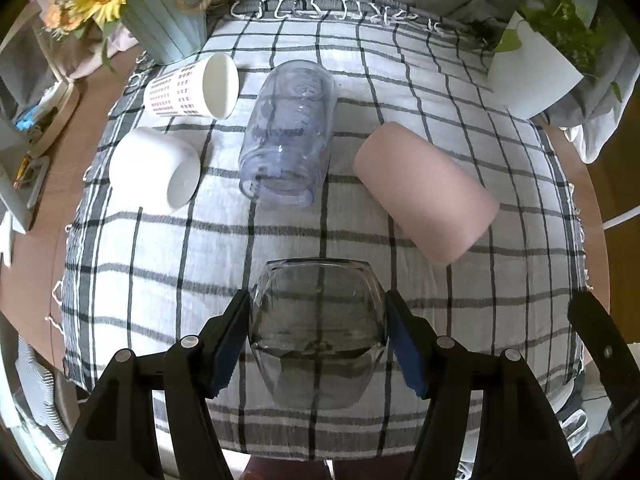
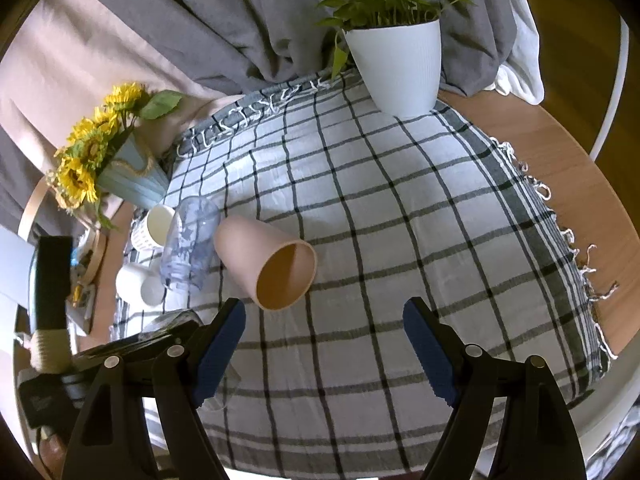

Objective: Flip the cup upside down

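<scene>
From the left wrist, the left gripper (image 1: 318,336) has its blue pads pressed on both sides of a clear glass cup (image 1: 316,332), nearer the camera than the pink cup (image 1: 426,192) lying on the checked cloth (image 1: 160,280). The cup seems gripped mid-flip; next it likely needs turning rim-down and setting on the cloth.

From the right wrist, the right gripper (image 2: 324,344) hangs with jaws apart and empty, just this side of the pink cup (image 2: 266,260).

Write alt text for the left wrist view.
The left tool grips a clear glass cup between its blue pads over a checked tablecloth. Beyond it, four cups lie on their sides: a pink cup, a clear bottle-like cup, a plain white cup and a patterned white cup.
</scene>
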